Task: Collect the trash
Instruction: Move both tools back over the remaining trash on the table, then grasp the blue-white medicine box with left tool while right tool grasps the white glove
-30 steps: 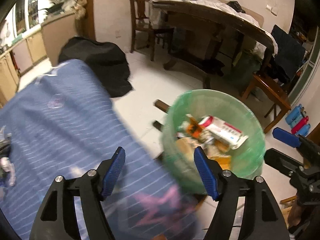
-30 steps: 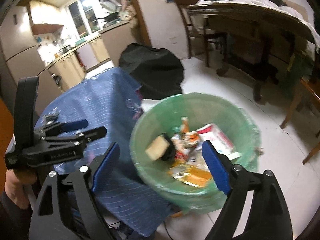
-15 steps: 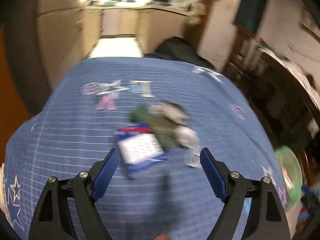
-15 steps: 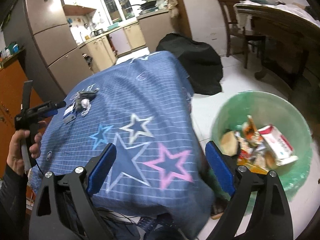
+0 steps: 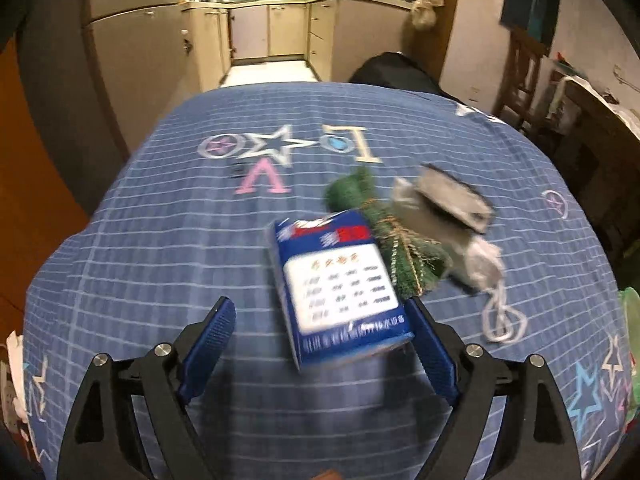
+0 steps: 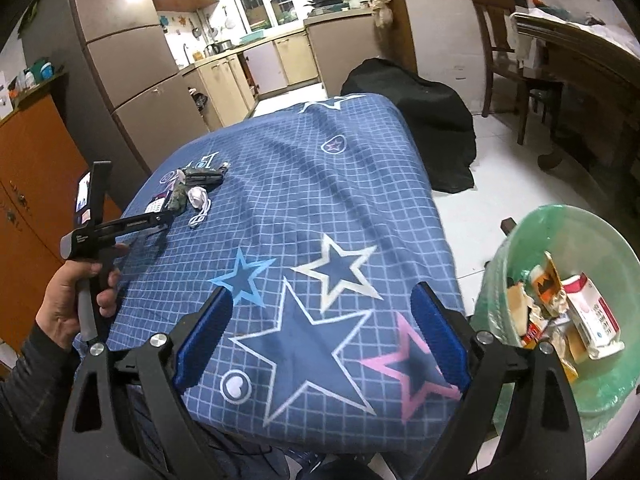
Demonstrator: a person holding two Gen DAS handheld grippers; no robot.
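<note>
Tilting downward, left gripper (image 5: 320, 332) over blue box (image 5: 340, 288) | both jaws wide, holding nothing

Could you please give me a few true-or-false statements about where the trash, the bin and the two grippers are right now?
1. The blue box lies on the tablecloth. True.
2. The left gripper is clamped on the box. False: its jaws are open, nothing gripped.
3. The green-lined bin is empty. False: it holds cartons and wrappers.
4. The right gripper holds nothing. True.
5. A white face mask lies beside the box. True.
</note>
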